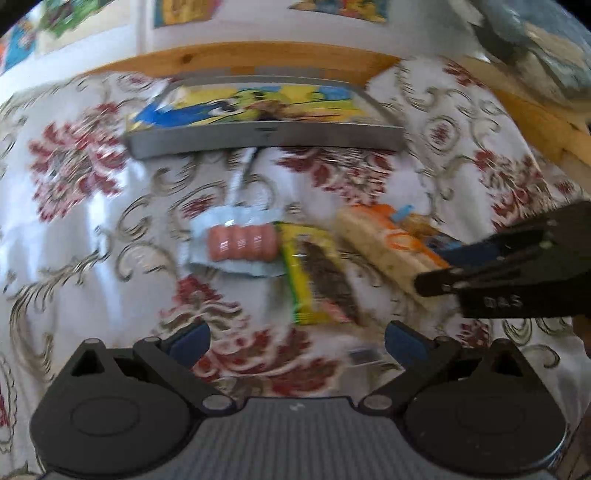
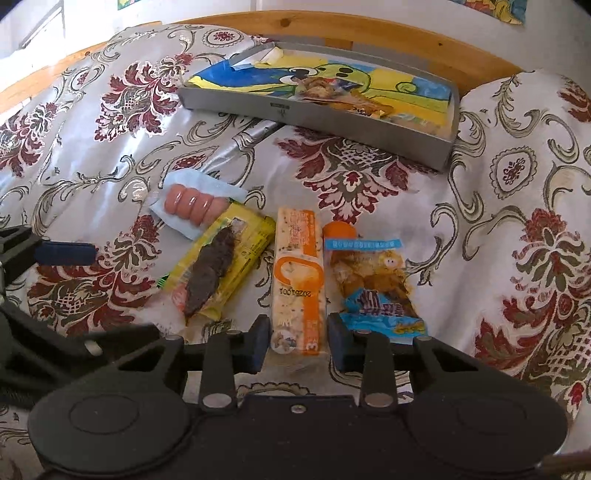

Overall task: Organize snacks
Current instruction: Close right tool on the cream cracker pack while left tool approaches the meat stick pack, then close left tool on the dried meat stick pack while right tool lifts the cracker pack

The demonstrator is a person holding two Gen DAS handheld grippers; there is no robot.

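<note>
Several snack packs lie in a row on the flowered cloth: a pink sausage pack [image 2: 192,203] [image 1: 240,242], a yellow pack [image 2: 218,266] [image 1: 317,277], an orange-and-white bar [image 2: 299,273] [image 1: 384,247] and a blue-edged pack [image 2: 376,284]. My right gripper [image 2: 298,343] [image 1: 443,266] has its pads against both sides of the bar's near end; the bar still lies flat. My left gripper [image 1: 295,341] is open above the cloth, just short of the yellow pack. Behind the row stands a grey tray [image 2: 314,118] [image 1: 266,134] with one snack bag [image 2: 332,92] inside.
A wooden rail [image 2: 406,33] runs behind the tray, with a wall above it. The cloth [image 2: 517,206] bulges up at the right. A silver wrapper [image 2: 255,134] pokes out from under the tray's front edge. The left wrist view is motion-blurred.
</note>
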